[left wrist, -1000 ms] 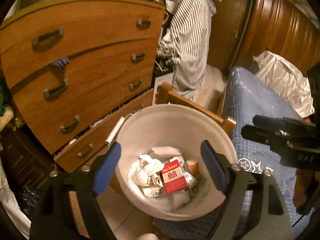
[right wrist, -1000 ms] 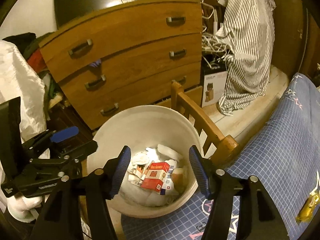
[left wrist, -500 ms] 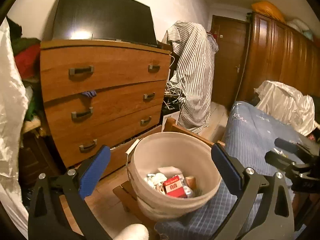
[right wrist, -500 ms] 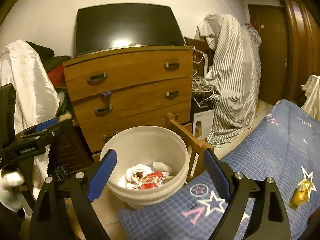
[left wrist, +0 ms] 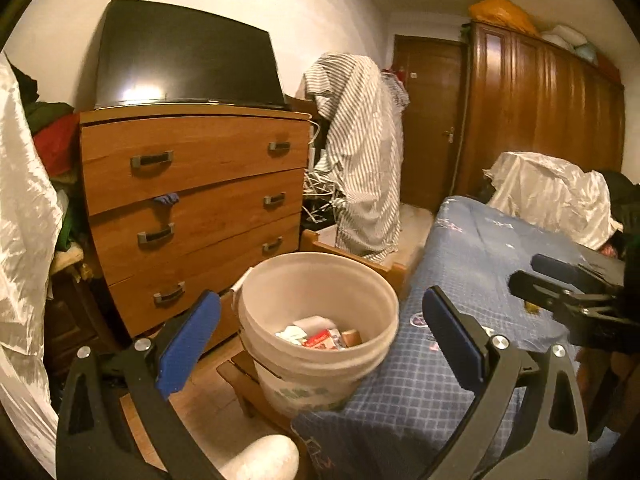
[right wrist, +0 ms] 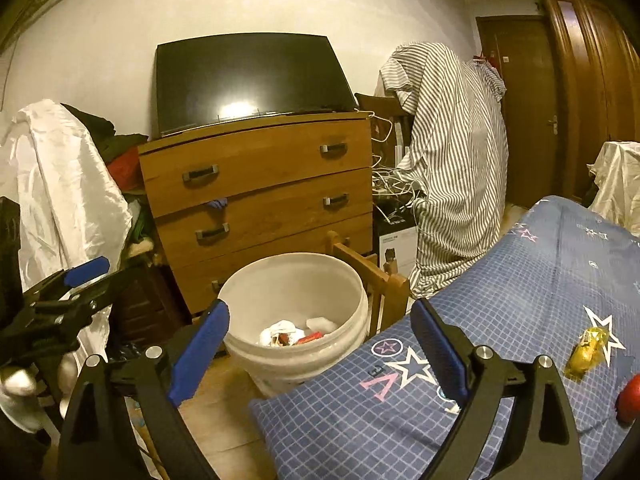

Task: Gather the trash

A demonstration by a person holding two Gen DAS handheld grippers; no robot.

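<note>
A white bucket (left wrist: 280,280) (right wrist: 248,284) stands on a wooden chair beside the bed and holds crumpled paper and a red carton (left wrist: 320,337). My left gripper (left wrist: 320,338) is open and empty, back from the bucket. My right gripper (right wrist: 318,342) is open and empty, also back from it. A yellow wrapper (right wrist: 588,354) lies on the blue bedspread (right wrist: 520,312) at the right. A red object (right wrist: 629,398) shows at the right edge. The right gripper also shows in the left wrist view (left wrist: 560,292).
A wooden dresser (left wrist: 192,200) with a dark TV (left wrist: 184,56) on top stands behind the bucket. A striped cloth (left wrist: 360,152) hangs over something beside it. White fabric (left wrist: 24,220) is at the left. A wardrobe (left wrist: 540,120) and door are at the back.
Both grippers have pulled up and back from over the bucket; the view now shows the room rather than the bucket's inside. Both stay open and empty.
</note>
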